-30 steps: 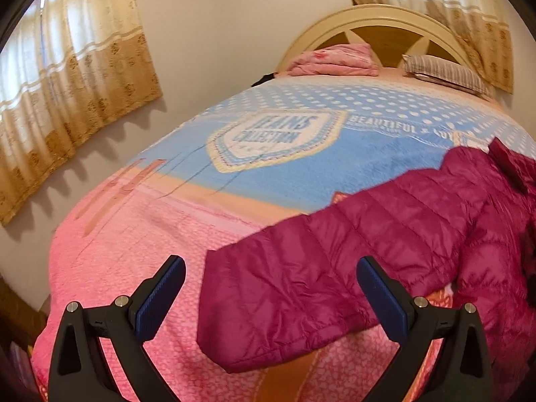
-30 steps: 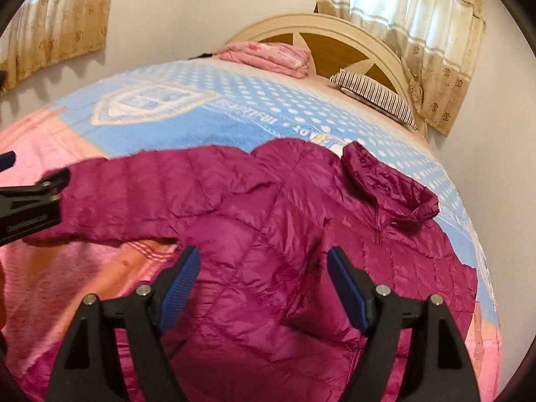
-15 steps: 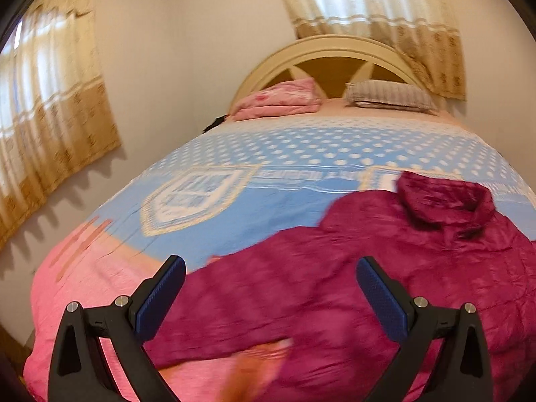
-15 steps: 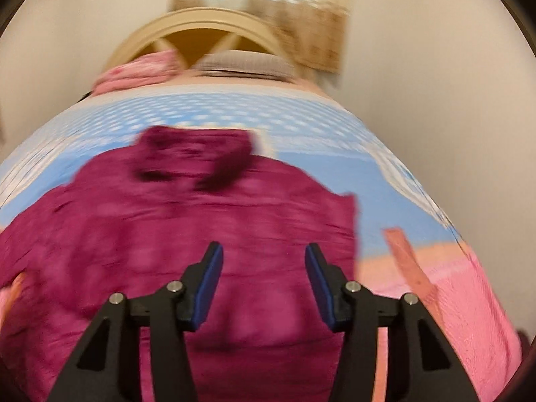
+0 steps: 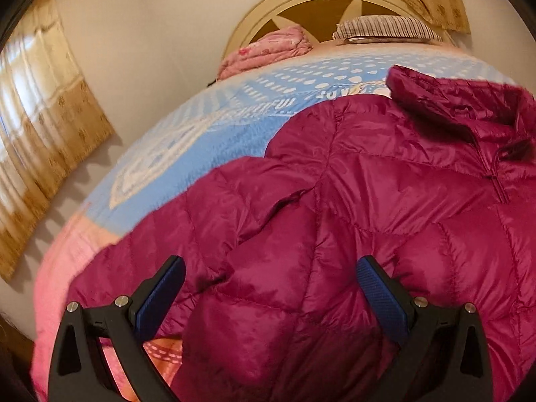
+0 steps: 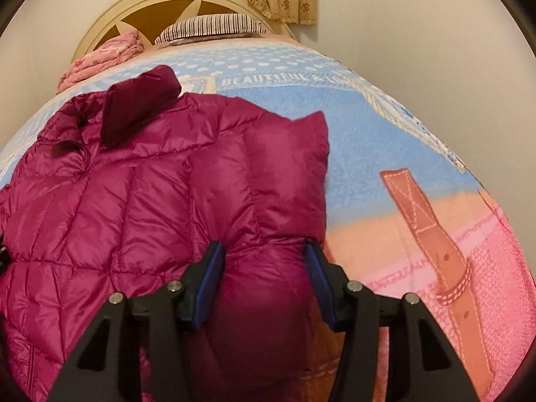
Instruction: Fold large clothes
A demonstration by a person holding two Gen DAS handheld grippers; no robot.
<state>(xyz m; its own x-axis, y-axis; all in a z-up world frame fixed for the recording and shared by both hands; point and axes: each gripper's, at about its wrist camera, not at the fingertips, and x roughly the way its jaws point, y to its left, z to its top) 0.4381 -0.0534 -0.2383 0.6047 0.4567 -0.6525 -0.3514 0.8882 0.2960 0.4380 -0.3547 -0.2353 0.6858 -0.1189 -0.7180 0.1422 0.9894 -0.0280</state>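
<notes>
Your magenta puffer jacket (image 5: 351,201) lies spread on the bed (image 6: 385,140), filling the lower centre and right of the left view, collar toward the headboard (image 6: 140,10) at top. Your left gripper (image 5: 269,284) hangs over it with fingers wide, nothing pinched between them. Your right gripper (image 6: 264,274) has just narrowed its fingers, and at lower centre of its view they press a puffed fold of the jacket's sleeve (image 6: 278,174).

One magenta jacket (image 5: 351,201), one striped pillow (image 6: 209,26), one folded pink blanket (image 5: 268,50) (by the headboard), two grippers.
</notes>
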